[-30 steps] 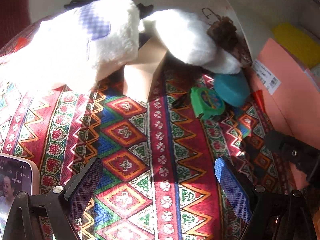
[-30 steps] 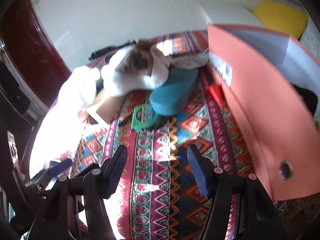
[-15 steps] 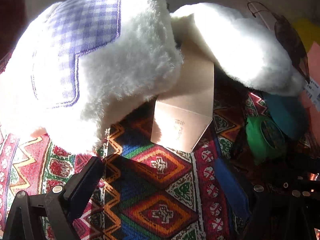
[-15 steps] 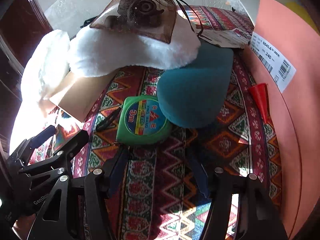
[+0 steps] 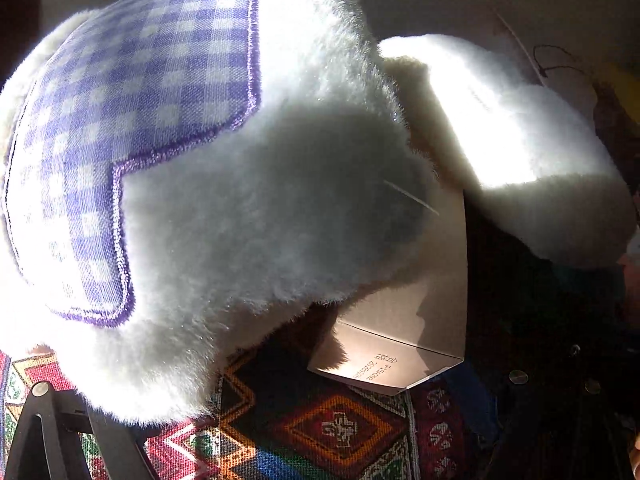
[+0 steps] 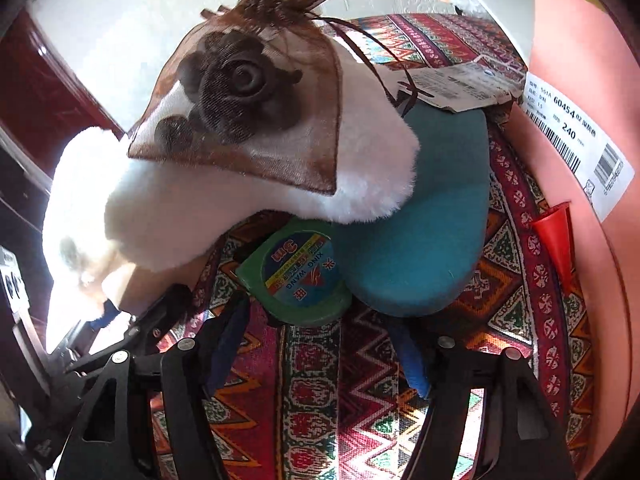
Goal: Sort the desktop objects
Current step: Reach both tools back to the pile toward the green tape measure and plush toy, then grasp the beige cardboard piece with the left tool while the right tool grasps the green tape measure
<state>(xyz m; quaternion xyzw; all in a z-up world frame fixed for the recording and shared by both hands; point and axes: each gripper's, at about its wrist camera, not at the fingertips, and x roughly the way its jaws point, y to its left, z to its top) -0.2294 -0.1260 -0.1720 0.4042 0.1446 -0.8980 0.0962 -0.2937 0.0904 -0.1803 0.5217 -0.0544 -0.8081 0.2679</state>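
Reach step: the right gripper [image 6: 316, 344], jaws spread, closes on the green tape measure [image 6: 294, 276] touching the teal pad [image 6: 420, 232]; the left gripper's jaws are probably spread, unclear.

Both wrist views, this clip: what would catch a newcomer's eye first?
In the left view, a fluffy white slipper with a purple checked patch fills most of the picture, lying over a tan card box. In the right view, a sheer brown pouch sits on another white slipper, and the green tape measure lies just ahead of the right gripper's open fingers.
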